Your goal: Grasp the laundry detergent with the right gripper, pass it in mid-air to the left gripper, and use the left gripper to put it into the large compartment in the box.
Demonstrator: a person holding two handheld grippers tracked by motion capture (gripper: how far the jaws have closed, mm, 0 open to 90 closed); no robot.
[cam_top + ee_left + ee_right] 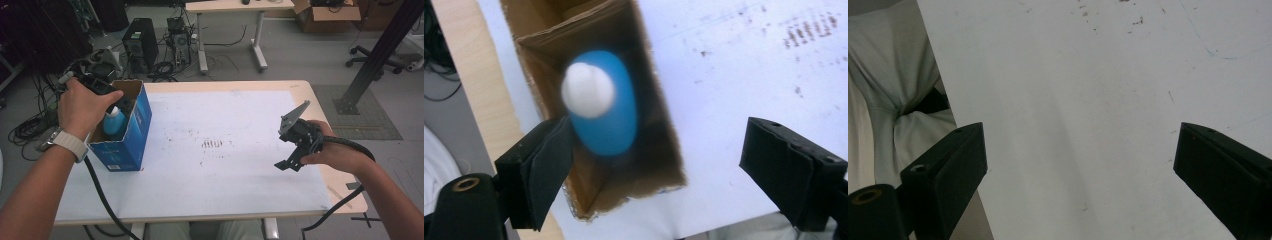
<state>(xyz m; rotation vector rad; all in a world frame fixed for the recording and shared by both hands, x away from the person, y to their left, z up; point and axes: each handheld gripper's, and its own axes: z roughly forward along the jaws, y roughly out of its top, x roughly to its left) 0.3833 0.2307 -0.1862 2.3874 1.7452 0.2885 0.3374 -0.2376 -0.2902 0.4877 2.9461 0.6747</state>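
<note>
At table's nine o'clock: blue bottle upright in box; your left gripper fingers apart above it; right gripper apart, idle at three o'clock.

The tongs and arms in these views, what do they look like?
Both tongs, left tongs and right tongs, have blocky black jaws. A black cable trails from the left. A grey three-cornered plate tops the right. A pale watch strap circles the left wrist; forearms unsleeved.

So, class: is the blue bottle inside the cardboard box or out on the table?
Inside. The blue bottle stands upright in the open-topped box, its white cap pointing up, walls around it.
</note>
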